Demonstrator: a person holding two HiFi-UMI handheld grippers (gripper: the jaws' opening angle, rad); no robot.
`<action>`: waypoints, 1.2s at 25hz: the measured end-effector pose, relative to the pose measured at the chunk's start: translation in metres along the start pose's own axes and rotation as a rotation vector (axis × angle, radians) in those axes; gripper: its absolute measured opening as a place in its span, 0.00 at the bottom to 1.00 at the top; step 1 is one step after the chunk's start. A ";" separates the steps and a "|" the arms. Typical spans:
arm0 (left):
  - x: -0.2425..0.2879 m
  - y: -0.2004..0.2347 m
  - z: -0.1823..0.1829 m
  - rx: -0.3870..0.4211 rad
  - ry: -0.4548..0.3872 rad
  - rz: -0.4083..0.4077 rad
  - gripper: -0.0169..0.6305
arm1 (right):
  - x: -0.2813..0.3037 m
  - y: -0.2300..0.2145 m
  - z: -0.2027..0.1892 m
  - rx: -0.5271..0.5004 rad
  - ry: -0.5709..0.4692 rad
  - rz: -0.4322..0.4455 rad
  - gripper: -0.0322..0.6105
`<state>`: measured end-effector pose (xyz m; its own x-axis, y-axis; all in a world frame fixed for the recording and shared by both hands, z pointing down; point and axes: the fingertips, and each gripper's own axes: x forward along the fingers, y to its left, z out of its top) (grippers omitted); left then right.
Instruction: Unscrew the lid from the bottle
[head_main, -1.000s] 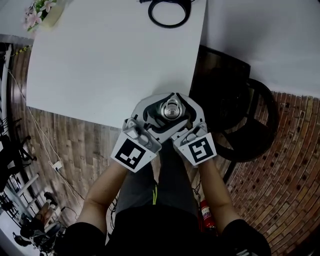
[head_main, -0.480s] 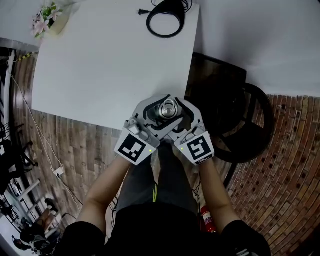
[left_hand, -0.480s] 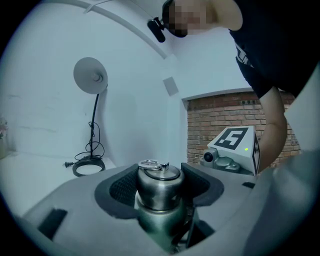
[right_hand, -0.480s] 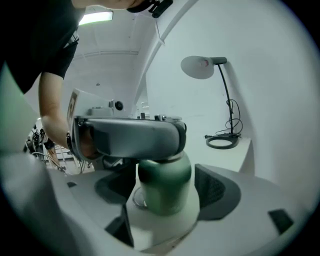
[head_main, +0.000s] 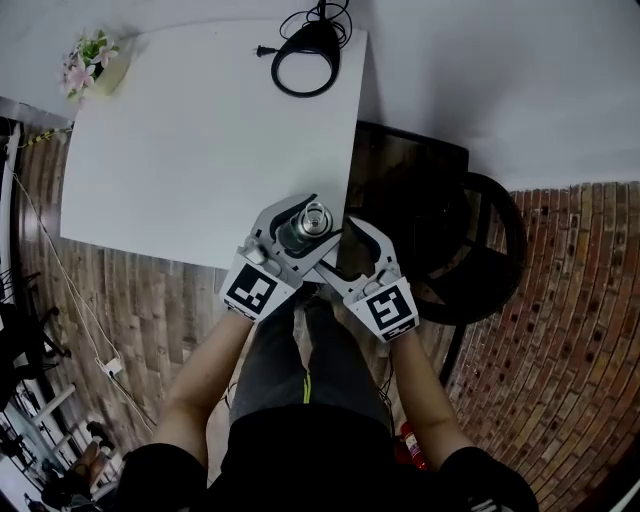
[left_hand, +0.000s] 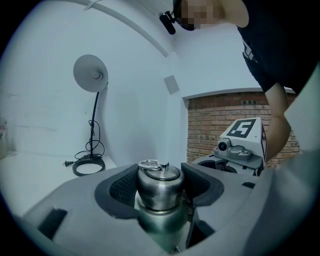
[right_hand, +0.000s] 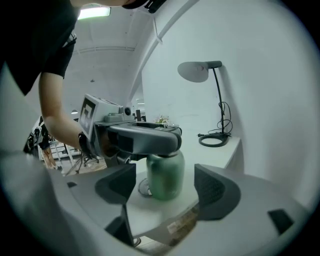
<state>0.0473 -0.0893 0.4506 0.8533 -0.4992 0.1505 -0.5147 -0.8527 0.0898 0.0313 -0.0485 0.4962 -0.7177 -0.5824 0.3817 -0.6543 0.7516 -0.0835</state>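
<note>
A green bottle (right_hand: 166, 175) with a steel lid (left_hand: 159, 180) stands near the front right edge of the white table (head_main: 200, 130). My left gripper (head_main: 303, 228) is shut on the lid, with its dark pads (left_hand: 123, 188) pressed to both sides of it. In the right gripper view the left gripper (right_hand: 145, 137) covers the bottle's top. My right gripper (head_main: 342, 250) stands open just right of the bottle. From the right gripper (right_hand: 165, 187) view the bottle's body lies ahead between the jaws, untouched.
A black desk lamp with a round base and coiled cord (head_main: 305, 55) stands at the table's far edge. A small flower pot (head_main: 90, 55) sits at the far left corner. A black chair (head_main: 440, 230) stands right of the table, over a brick floor.
The right gripper has come off the bottle and drawn back to the right with open jaws. The left gripper stays shut on the lid.
</note>
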 end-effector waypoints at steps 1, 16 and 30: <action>-0.001 0.000 0.000 -0.005 0.002 0.002 0.45 | -0.002 0.000 0.001 -0.002 0.003 -0.002 0.58; -0.004 0.003 0.016 0.012 -0.040 0.007 0.45 | -0.004 0.007 0.005 -0.022 0.023 -0.009 0.58; -0.031 0.002 0.061 0.080 -0.056 0.045 0.45 | -0.036 0.006 0.024 -0.024 0.016 -0.074 0.58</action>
<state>0.0250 -0.0854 0.3866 0.8342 -0.5429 0.0968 -0.5459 -0.8379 0.0052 0.0474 -0.0305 0.4602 -0.6639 -0.6314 0.4007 -0.6992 0.7142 -0.0329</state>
